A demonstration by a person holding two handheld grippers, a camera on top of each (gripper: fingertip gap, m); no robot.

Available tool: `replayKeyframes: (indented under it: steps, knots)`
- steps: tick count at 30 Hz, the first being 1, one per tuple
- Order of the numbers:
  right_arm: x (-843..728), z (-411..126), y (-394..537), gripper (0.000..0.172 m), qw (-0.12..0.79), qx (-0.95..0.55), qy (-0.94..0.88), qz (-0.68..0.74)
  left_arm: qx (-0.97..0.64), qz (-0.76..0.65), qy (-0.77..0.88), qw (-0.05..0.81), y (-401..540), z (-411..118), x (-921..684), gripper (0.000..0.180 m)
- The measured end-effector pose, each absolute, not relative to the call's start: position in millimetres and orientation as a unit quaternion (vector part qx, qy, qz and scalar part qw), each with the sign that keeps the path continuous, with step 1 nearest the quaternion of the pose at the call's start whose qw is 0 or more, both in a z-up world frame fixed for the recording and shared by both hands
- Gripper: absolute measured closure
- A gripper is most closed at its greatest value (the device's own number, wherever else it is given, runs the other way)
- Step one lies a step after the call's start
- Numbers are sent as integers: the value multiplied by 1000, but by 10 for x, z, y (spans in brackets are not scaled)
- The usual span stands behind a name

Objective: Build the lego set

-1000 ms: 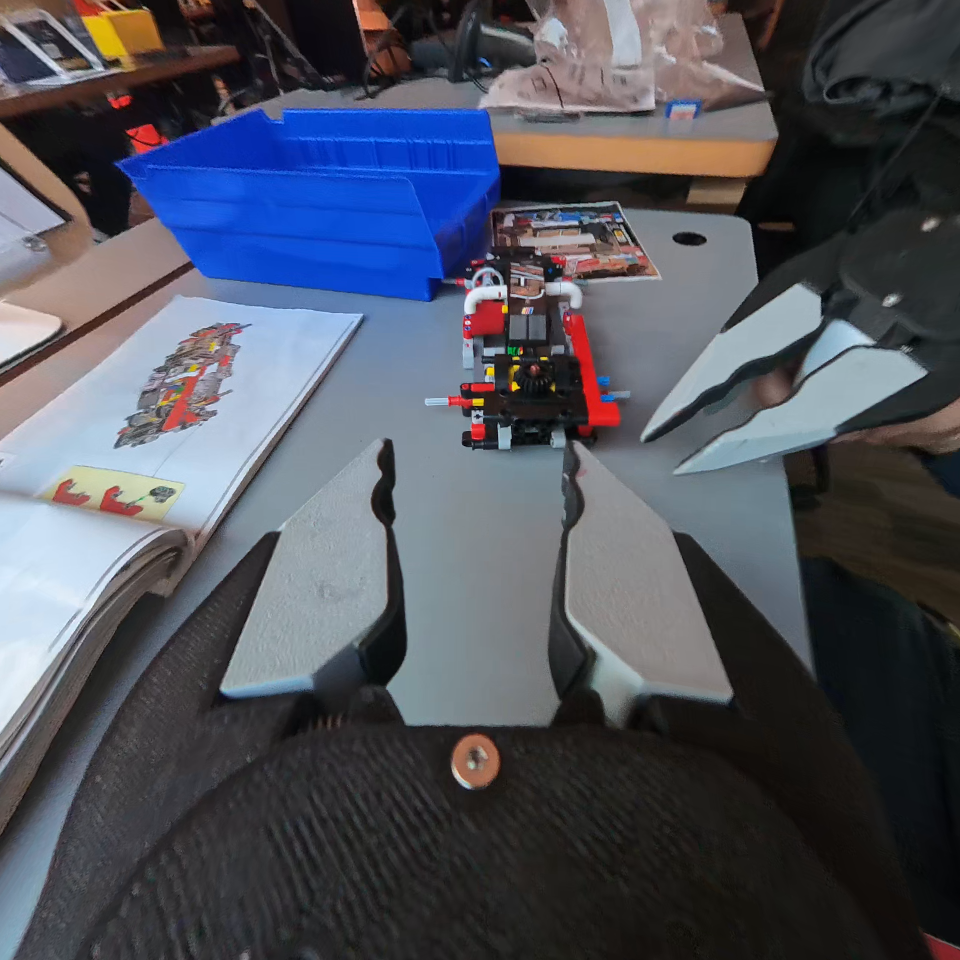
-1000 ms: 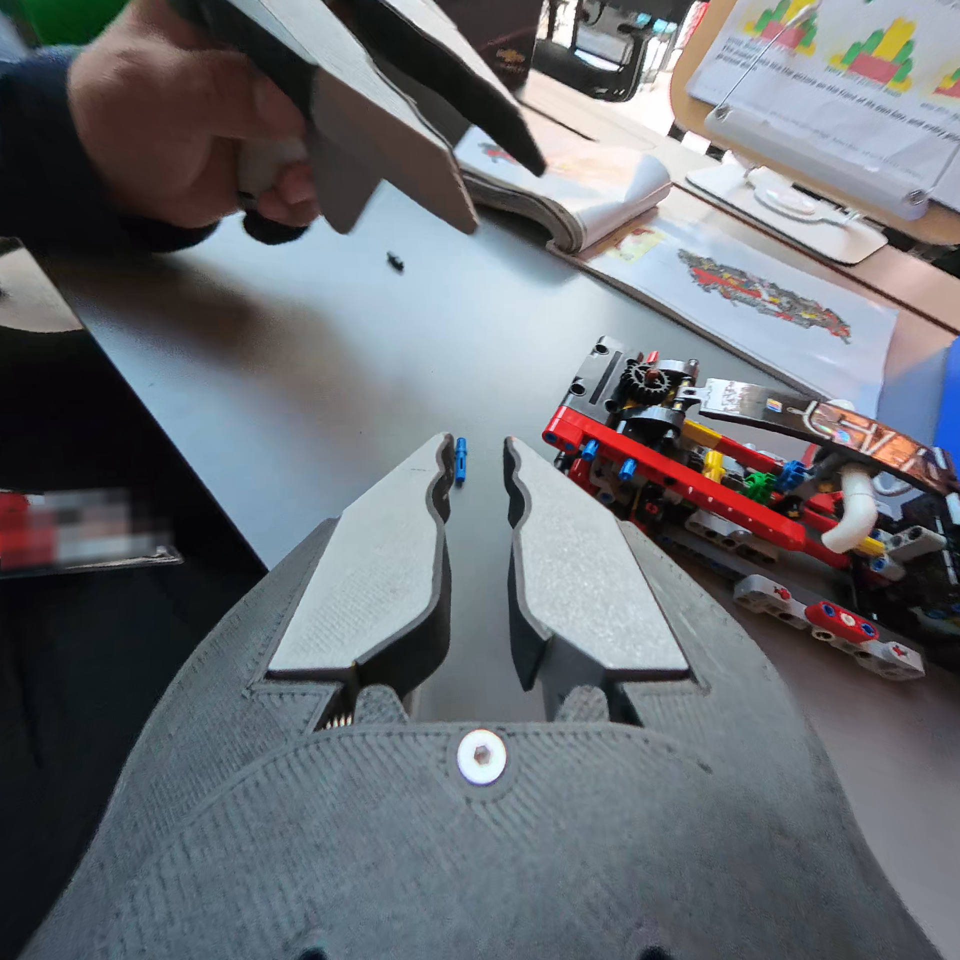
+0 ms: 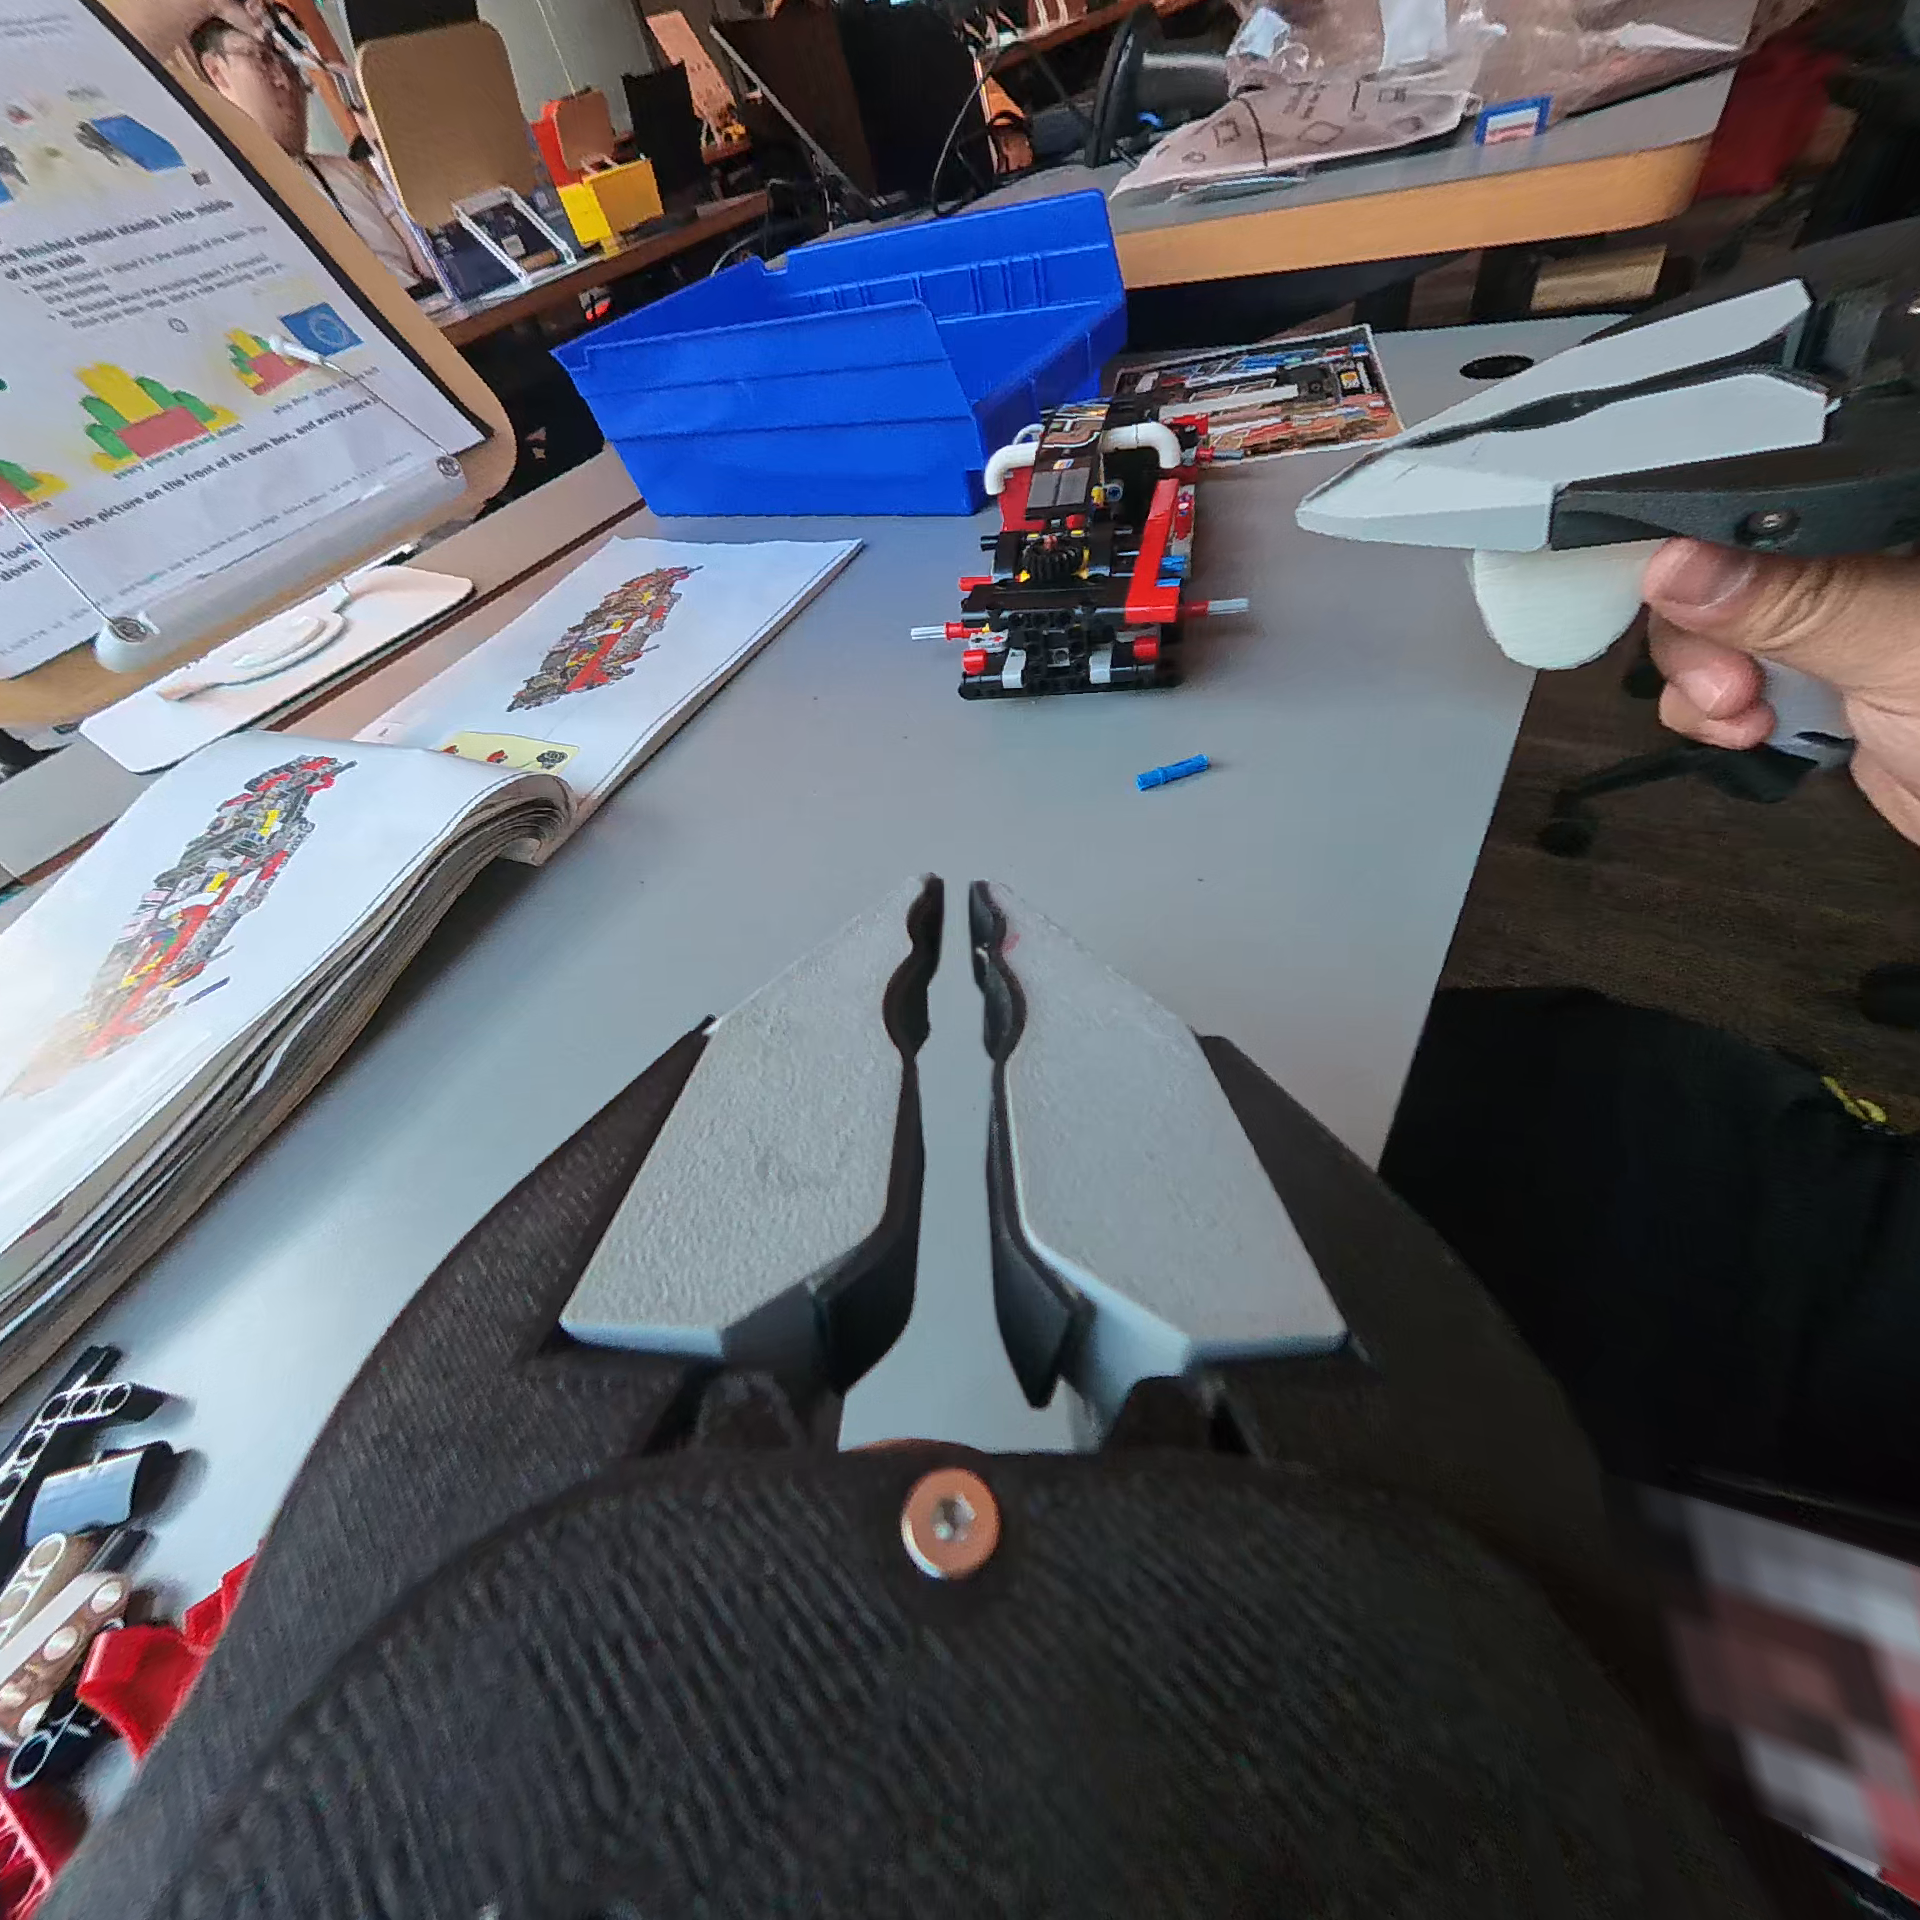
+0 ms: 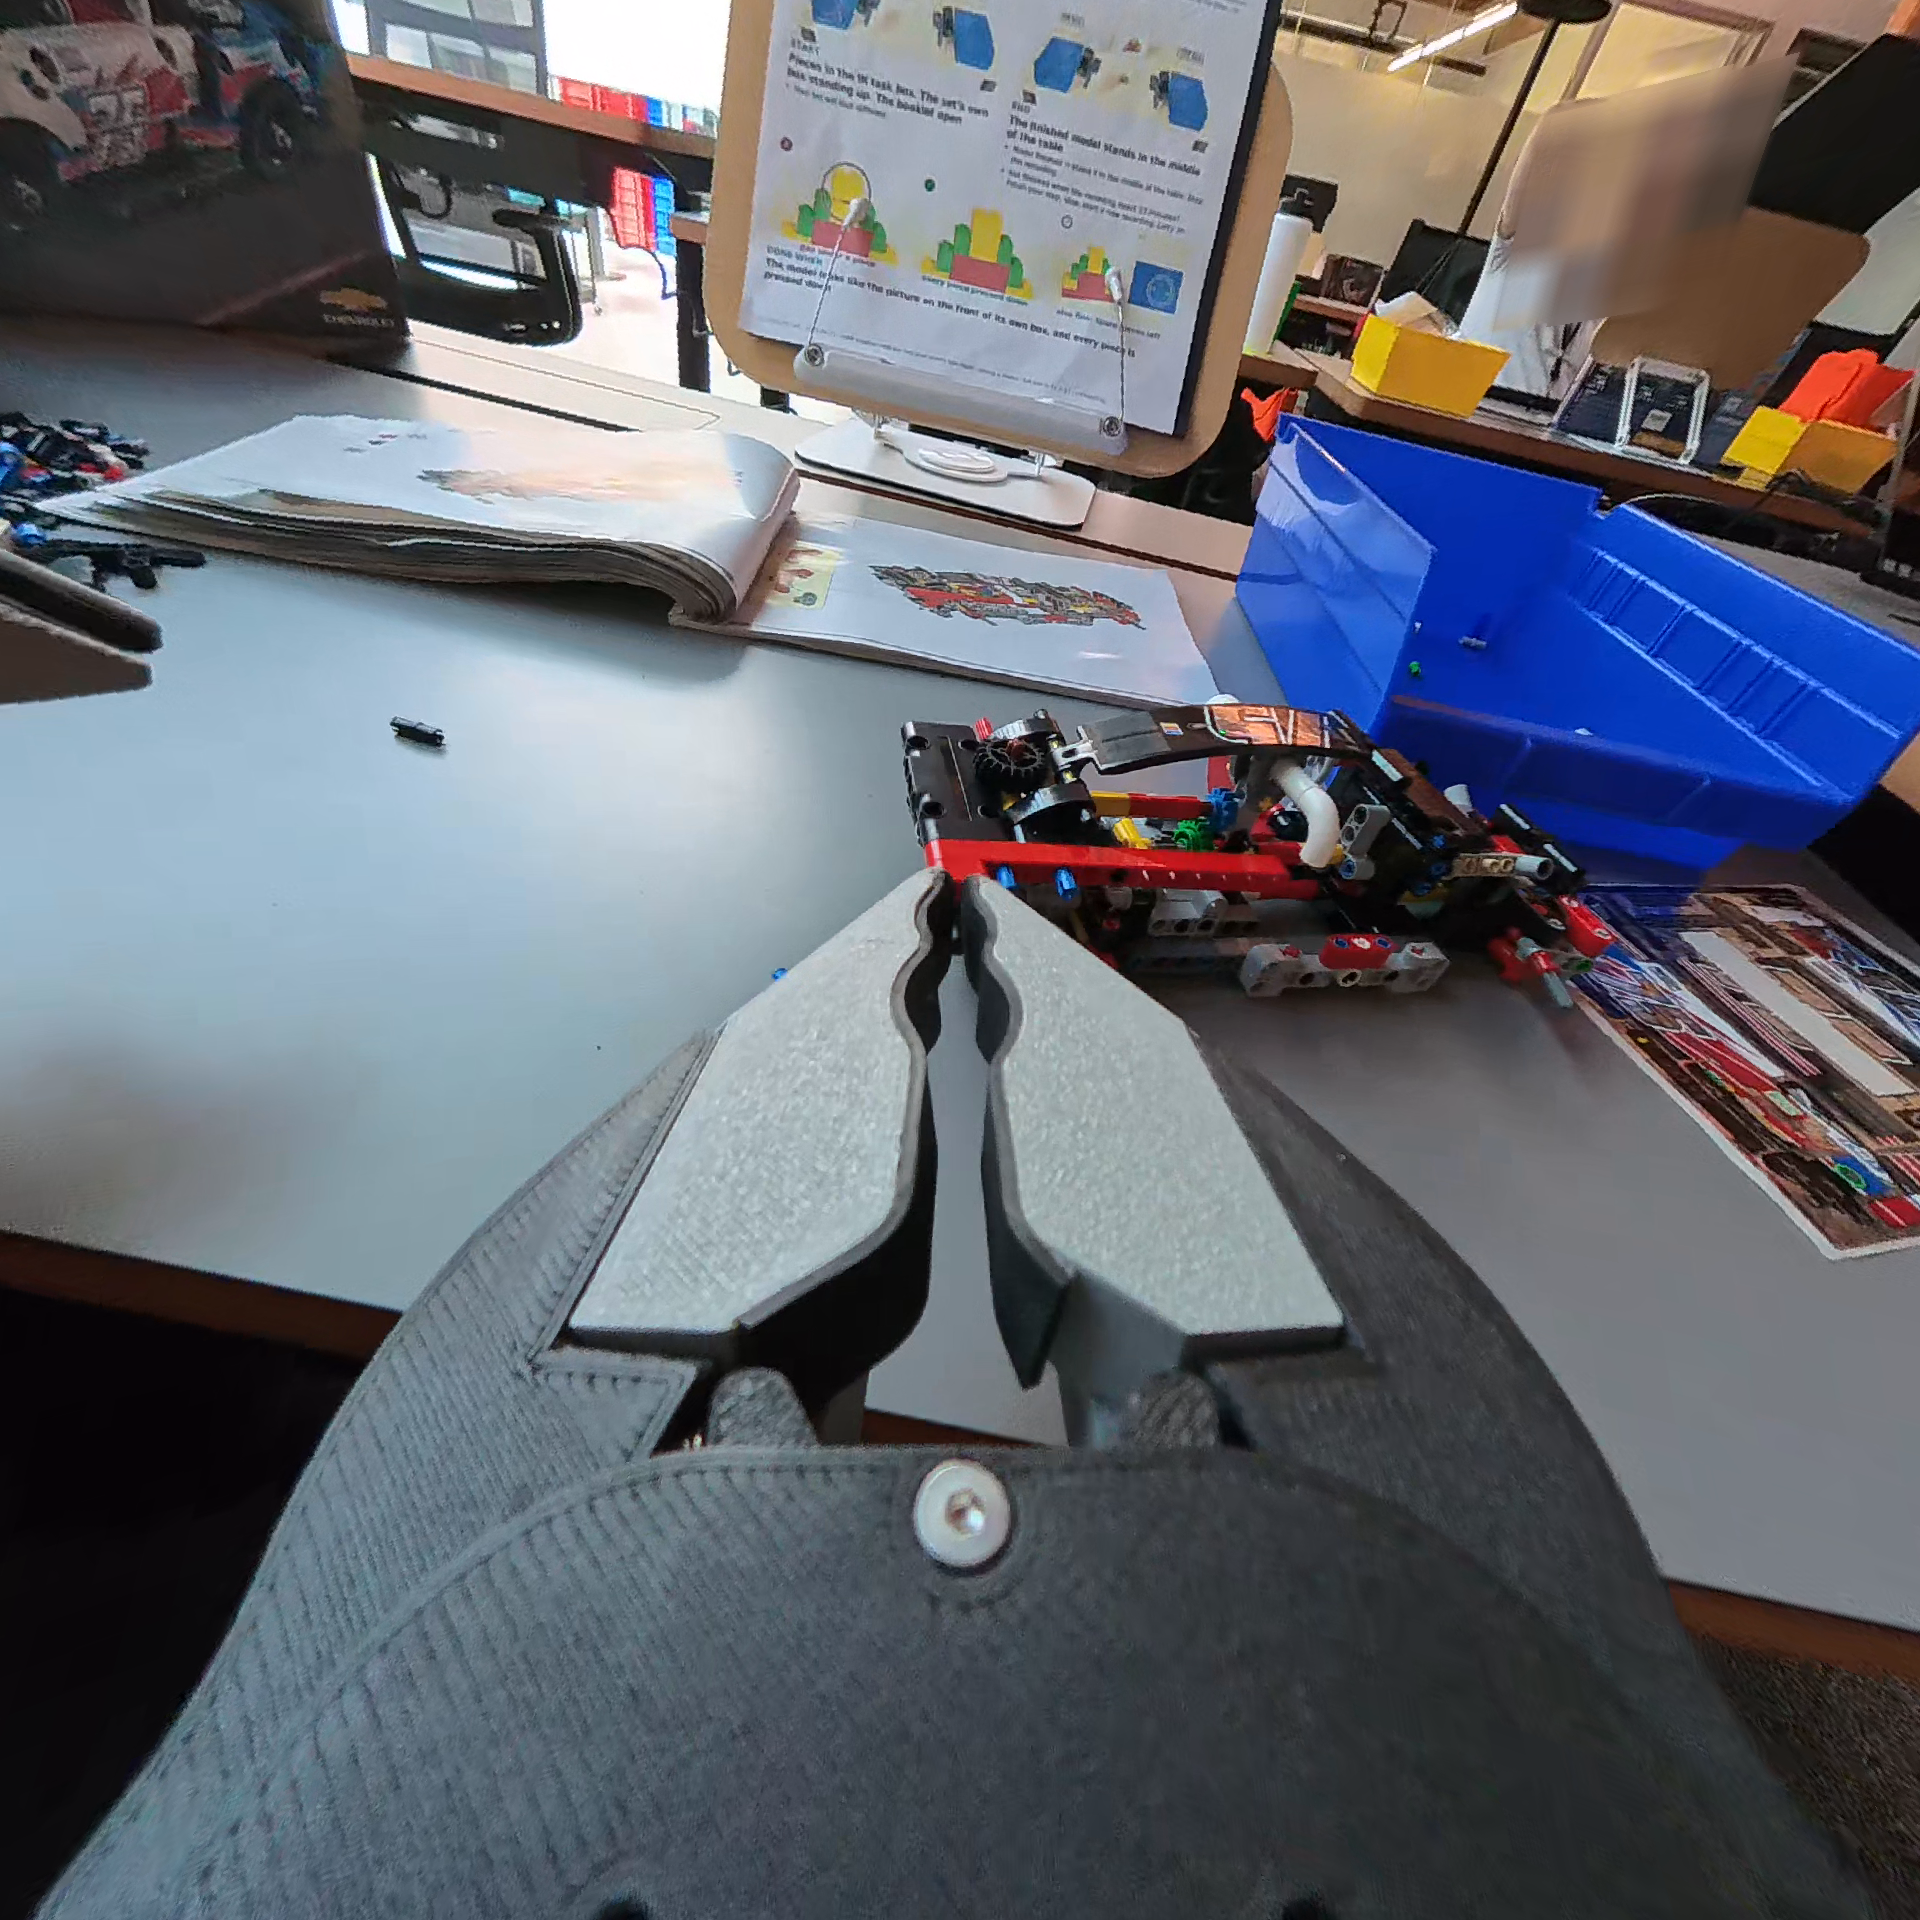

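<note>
My left gripper (image 3: 948, 894) is shut over the bare grey table (image 3: 790, 831), and I see nothing between its fingertips. A small blue pin (image 3: 1172, 773) lies loose on the table ahead and to its right. Beyond the pin stands a partly built red and black brick vehicle chassis (image 3: 1081, 561). My right gripper (image 4: 951, 896) is shut, its tips just in front of the chassis's (image 4: 1195, 831) red side beam. The left wrist view shows the right gripper (image 3: 1325, 509) up in the air at the right, shut, held by a hand (image 3: 1787, 665). A bit of the blue pin (image 4: 779, 974) peeks out beside its left finger.
A blue bin (image 3: 852, 384) stands behind the chassis. An open instruction booklet (image 3: 312, 883) lies at the left and a sticker sheet (image 4: 1766, 1039) at the right. A black pin (image 4: 418, 731) lies on the table. Loose pieces (image 3: 62, 1558) lie near left. A sheet stand (image 4: 997, 208) is at the back.
Both grippers have shut. The left one pulled back from the chassis. The right one rose from the table and turned toward the chassis; the blue pin stays on the table.
</note>
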State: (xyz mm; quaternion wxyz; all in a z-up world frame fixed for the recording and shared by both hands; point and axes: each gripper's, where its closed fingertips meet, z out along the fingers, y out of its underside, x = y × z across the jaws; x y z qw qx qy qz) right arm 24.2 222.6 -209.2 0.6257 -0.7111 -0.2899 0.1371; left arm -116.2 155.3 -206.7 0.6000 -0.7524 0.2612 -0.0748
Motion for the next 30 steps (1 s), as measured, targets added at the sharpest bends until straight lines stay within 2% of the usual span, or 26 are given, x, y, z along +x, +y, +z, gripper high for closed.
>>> replayKeyframes:
  steps: [11, 30]
  knots:
    - [186, -2162, 2251, 172, 614, -717, -296, 146, -777, -115, 264, 560, 1590, -2185, -1124, 173]
    - [-112, -2138, 2153, 172, 617, -690, -342, 160, -780, -109, 267, 555, 1555, -2207, -1163, 176]
